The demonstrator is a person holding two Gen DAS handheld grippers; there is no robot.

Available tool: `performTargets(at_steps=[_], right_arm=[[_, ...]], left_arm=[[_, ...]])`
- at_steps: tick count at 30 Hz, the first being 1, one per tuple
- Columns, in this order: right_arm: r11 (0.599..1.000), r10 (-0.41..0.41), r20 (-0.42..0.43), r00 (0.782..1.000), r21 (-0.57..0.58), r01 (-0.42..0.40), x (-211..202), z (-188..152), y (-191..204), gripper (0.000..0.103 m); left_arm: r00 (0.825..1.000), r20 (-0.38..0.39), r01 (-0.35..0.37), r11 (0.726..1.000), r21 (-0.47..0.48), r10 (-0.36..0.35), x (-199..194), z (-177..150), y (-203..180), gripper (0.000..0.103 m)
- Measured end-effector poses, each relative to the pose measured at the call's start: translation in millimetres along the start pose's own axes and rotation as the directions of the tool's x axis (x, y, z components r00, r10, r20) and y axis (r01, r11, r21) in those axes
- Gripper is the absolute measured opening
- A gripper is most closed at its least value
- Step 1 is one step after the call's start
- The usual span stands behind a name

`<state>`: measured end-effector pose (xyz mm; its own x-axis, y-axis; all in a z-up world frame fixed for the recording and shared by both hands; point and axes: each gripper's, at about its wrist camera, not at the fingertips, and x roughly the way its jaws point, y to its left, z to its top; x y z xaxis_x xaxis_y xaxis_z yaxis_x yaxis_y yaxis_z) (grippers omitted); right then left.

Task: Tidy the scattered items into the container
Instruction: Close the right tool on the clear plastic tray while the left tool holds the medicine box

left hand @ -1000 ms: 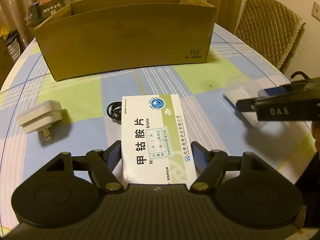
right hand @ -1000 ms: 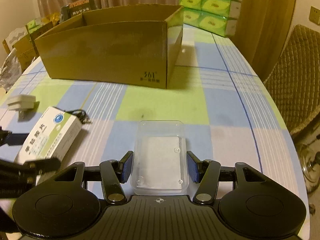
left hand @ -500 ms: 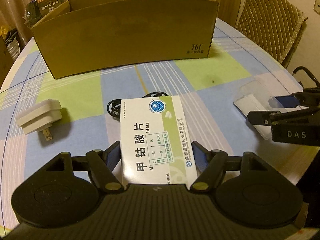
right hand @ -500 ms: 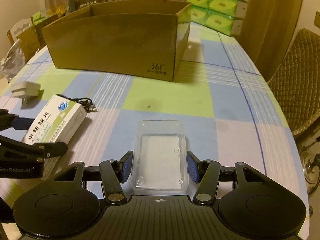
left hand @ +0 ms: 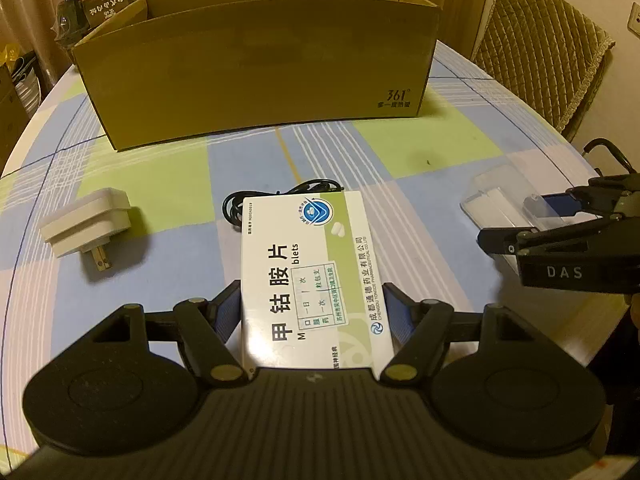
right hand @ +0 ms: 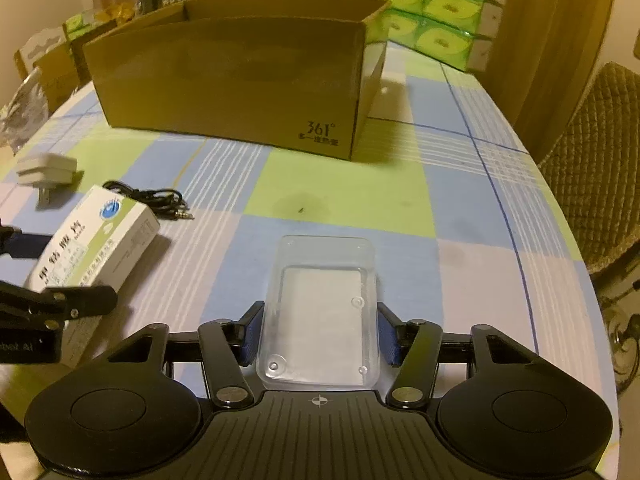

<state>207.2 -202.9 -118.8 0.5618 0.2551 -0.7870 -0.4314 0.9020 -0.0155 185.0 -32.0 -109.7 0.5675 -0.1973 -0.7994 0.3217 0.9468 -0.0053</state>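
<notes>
On tablecloth short of cardboard box (left hand: 256, 76): your left gripper (left hand: 312, 316) pinches medicine carton (left hand: 308, 276), right gripper (right hand: 320, 332) pinches clear plastic case (right hand: 320, 312). Pickup step; next, lift both over box rim, release inside.

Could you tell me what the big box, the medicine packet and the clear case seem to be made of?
Big box: plain brown cardboard, matte, with folded flaps. Medicine packet: thin printed card, slightly glossy where light glares. Clear case: likely hard transparent plastic, since the tablecloth shows through and its rims shine.

Cardboard box (left hand: 256, 76) top open; tablecloth (right hand: 340, 196) before it bare.
</notes>
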Motion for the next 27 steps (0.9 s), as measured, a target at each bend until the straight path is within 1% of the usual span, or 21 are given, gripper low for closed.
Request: performTargets(at_steps=[10,27], right_arm=[[1.0,-0.003,0.048,0.999,0.004,0.003,-19,5,4,0.053],[1.0,0.003,0.127,0.992,-0.009,-0.002,-55,14,15,0.053]], left_arm=[[1.0,0.018,-0.002,1.0,-0.006,0.002,-11,-2,0,0.069],[0.996,0.091,-0.024,1.0,-0.019,0.026,-51,0,4,0.069]])
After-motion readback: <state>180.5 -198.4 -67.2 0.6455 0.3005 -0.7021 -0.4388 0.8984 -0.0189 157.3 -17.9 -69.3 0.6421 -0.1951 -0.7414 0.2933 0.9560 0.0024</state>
